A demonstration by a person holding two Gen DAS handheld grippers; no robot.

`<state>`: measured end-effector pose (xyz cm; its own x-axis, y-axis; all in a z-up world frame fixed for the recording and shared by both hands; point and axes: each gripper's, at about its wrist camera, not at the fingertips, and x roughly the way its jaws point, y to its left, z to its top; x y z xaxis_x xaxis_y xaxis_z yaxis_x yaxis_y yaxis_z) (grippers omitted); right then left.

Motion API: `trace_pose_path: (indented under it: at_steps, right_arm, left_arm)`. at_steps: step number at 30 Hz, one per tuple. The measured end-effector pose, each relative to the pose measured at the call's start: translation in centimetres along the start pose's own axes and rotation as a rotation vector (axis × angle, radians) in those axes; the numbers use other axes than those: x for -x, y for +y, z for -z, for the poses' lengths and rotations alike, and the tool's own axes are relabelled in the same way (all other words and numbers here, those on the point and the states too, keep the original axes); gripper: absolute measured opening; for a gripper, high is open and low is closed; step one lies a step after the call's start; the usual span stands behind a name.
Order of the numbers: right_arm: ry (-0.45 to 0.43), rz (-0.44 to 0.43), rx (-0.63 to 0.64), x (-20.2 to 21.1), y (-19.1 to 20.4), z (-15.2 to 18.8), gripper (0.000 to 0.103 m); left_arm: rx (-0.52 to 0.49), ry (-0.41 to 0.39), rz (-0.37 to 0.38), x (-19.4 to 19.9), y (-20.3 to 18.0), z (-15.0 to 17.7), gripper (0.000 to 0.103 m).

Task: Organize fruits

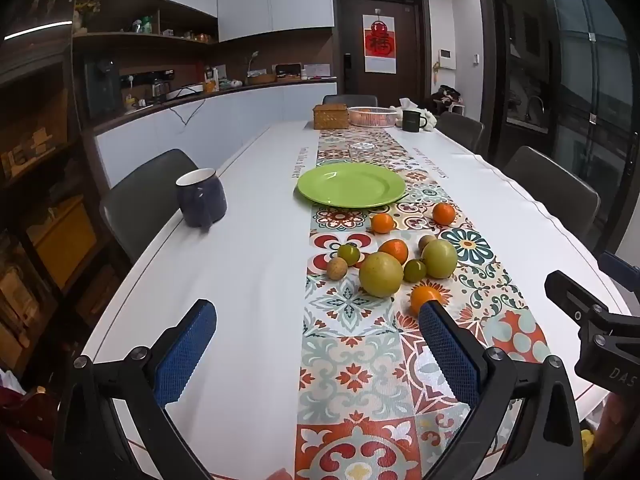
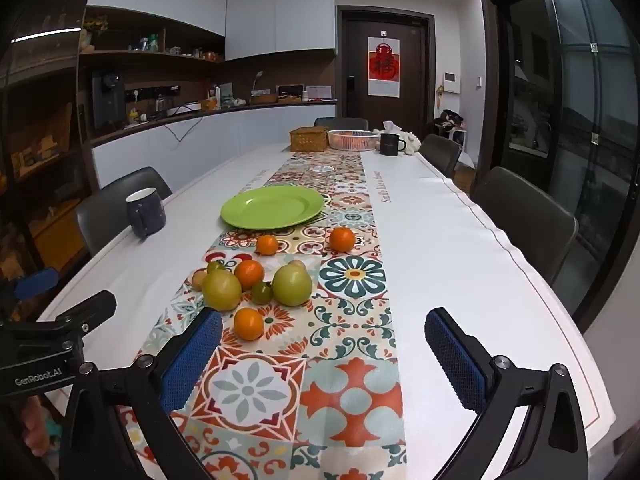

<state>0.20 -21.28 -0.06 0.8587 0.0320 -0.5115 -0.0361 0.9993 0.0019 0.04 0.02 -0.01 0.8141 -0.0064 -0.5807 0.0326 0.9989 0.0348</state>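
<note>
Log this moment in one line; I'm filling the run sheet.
left gripper: open, empty | right gripper: open, empty | fruits: loose on runner | green plate: bare

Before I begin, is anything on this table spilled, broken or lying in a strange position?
Nothing looks spilled or damaged. The round green plate lies flat and bare, the dark blue mug stands upright, and the orange and green fruits sit loose on the patterned table runner, not yet sorted.

"GenRobot.AI" on left gripper [image 2: 44, 374] body; "Smile like a flower" on tablecloth [image 2: 420, 240]; "DAS" partial on right gripper [image 1: 612, 374]; red 福 sign [image 2: 384, 66] on door.
</note>
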Motion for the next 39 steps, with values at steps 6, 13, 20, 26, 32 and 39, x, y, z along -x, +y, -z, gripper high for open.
trace_pose_path:
  at_steps: [6, 13, 20, 26, 32, 39]
  right_arm:
    - [-0.004, -0.002, -0.001, -0.03, -0.01, 0.02, 0.102]
    - [-0.005, 0.0, 0.002, -0.04, 0.08, 0.05, 0.102]
    - [-0.005, 0.001, 0.003, 0.0, 0.12, 0.09, 0.102]
    - [-0.005, 0.0, 0.004, -0.02, 0.18, 0.12, 0.102]
    - [-0.006, 0.001, 0.004, -0.01, 0.2, 0.15, 0.102]
    - [-0.006, 0.001, 0.004, 0.01, 0.22, 0.2, 0.102]
  left_arm:
    - [-0.001, 0.006, 0.005, -0.34, 0.08, -0.07, 0.103]
    - [-0.003, 0.0, 0.005, -0.08, -0.04, -0.46, 0.103]
    - [0.003, -0.013, 0.003, 0.2, 0.08, 0.04, 0.103]
    - [0.003, -0.014, 0.003, 0.23, 0.09, 0.01, 0.103]
    - [0.003, -0.015, 0.002, 0.23, 0.06, 0.05, 0.103]
    - [0.004, -0.015, 0.003, 0.25, 0.08, 0.02, 0.103]
